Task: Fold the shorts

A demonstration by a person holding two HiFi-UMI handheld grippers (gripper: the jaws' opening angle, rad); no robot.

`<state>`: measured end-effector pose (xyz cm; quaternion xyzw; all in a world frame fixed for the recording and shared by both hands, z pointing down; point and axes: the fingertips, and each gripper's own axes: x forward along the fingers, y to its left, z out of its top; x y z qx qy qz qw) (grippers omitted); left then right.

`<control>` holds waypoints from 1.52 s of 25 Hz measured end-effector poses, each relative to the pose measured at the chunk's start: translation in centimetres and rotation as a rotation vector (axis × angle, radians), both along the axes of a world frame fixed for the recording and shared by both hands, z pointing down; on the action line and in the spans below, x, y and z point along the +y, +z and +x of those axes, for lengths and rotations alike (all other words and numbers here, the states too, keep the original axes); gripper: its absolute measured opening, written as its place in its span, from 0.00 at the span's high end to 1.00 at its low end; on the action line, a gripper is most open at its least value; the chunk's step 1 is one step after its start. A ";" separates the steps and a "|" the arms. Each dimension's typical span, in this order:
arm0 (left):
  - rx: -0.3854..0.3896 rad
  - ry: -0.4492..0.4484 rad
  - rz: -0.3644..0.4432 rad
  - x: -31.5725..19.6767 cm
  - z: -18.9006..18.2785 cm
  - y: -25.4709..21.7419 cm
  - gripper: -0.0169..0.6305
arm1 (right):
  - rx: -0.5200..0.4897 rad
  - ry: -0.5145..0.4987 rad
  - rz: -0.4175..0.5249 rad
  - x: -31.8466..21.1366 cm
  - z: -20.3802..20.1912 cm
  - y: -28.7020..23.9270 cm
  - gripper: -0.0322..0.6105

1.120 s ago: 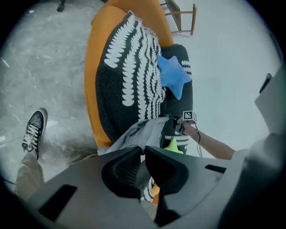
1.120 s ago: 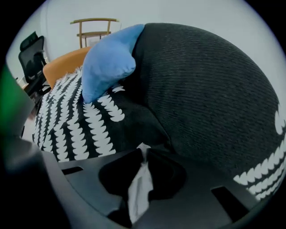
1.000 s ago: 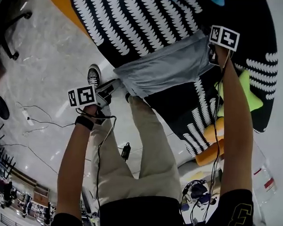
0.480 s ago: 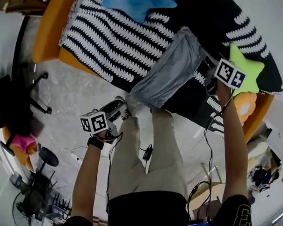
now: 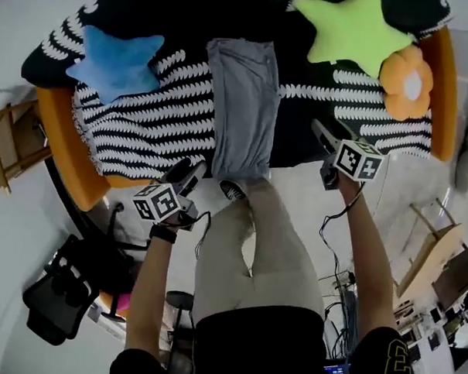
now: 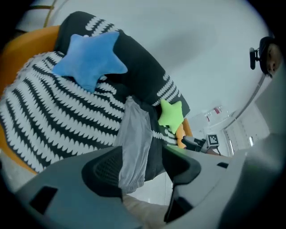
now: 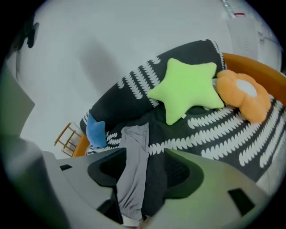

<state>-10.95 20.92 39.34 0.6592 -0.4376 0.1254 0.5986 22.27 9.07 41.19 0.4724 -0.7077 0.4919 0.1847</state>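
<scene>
where striped cover (image 5: 143,132) drapes orange sofa (image 5: 65,148), grey shorts (image 5: 241,105), pale floor (image 5: 295,197)

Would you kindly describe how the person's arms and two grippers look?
The left gripper and right gripper are dark with broad grey jaws; each carries a white cube of black square markers and trails a thin black cable. A black band sits on the left wrist. The black short sleeves show a yellow-outlined numeral on the right.
</scene>
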 end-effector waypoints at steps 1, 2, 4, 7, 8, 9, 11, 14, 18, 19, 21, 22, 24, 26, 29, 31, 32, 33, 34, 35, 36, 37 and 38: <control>-0.010 0.039 0.017 -1.4 0.9 0.0 0.54 | -0.017 0.027 -0.012 0.8 0.0 0.4 0.53; -0.022 0.077 0.034 -2.6 1.8 0.2 0.54 | -0.023 0.041 -0.028 1.7 -0.2 0.9 0.55; -0.040 0.159 0.050 -4.5 4.2 0.9 0.54 | 0.005 0.027 -0.056 3.2 -0.7 2.1 0.63; -0.050 0.288 0.066 -7.0 8.3 2.5 0.54 | 0.053 -0.010 -0.055 3.8 -2.1 3.7 0.69; -0.042 0.311 0.083 -8.0 9.4 3.1 0.55 | 0.045 -0.026 -0.039 3.3 -3.4 4.0 0.74; -0.023 0.322 0.096 -8.6 10.2 3.7 0.56 | 0.026 -0.051 -0.025 3.0 -5.1 4.2 0.83; 0.013 0.332 0.105 -8.8 10.8 5.3 0.61 | -0.005 -0.116 -0.006 2.9 -9.1 4.6 0.92; -0.003 0.402 0.114 -9.4 10.4 9.3 0.61 | 0.001 -0.151 0.003 2.0 -13.4 6.8 0.92; -0.008 0.547 0.106 -11.4 14.6 12.5 0.61 | -0.012 -0.181 -0.040 -0.7 -11.8 9.6 0.92; -0.021 0.584 0.105 -11.9 15.1 12.7 0.61 | 0.004 -0.190 -0.052 -1.4 -10.8 10.1 0.92; -0.070 0.631 0.091 -12.5 13.3 13.8 0.61 | 0.058 -0.190 -0.083 -1.8 -9.5 11.5 0.92; -0.102 0.637 0.077 -12.3 11.3 14.6 0.61 | 0.093 -0.180 -0.102 -1.5 -9.0 12.5 0.92; -0.158 0.616 0.050 -11.9 6.4 16.1 0.61 | 0.140 -0.130 -0.132 -0.3 -8.1 14.0 0.92; -0.167 0.570 0.035 -11.8 2.6 16.4 0.61 | 0.115 -0.065 -0.138 0.4 -7.6 14.4 0.92; -0.069 0.527 -0.006 -11.3 1.6 15.6 0.56 | 0.049 -0.054 -0.114 0.1 -8.1 14.0 0.87; 0.001 0.527 -0.048 -10.6 3.0 15.6 0.50 | 0.028 -0.092 -0.112 -0.2 -8.9 14.0 0.76; 0.017 0.535 -0.064 -10.3 3.8 15.9 0.49 | 0.029 -0.115 -0.116 -0.2 -9.3 14.3 0.75; 0.024 0.544 -0.075 -10.0 4.4 16.3 0.49 | 0.037 -0.138 -0.122 -0.2 -9.8 14.8 0.75; 0.023 0.549 -0.084 -9.9 5.0 16.8 0.48 | 0.047 -0.160 -0.131 -0.1 -10.3 15.4 0.75; 0.017 0.551 -0.092 -9.9 5.5 17.4 0.49 | 0.051 -0.178 -0.143 0.0 -10.8 16.1 0.75; 0.006 0.549 -0.098 -10.0 5.9 18.0 0.49 | 0.055 -0.196 -0.157 0.2 -11.3 16.7 0.74; -0.010 0.544 -0.102 -10.1 6.1 18.5 0.49 | 0.064 -0.216 -0.168 0.3 -11.9 17.2 0.74; -0.026 0.537 -0.104 -10.3 6.3 18.9 0.49 | 0.082 -0.239 -0.176 0.4 -12.3 17.6 0.71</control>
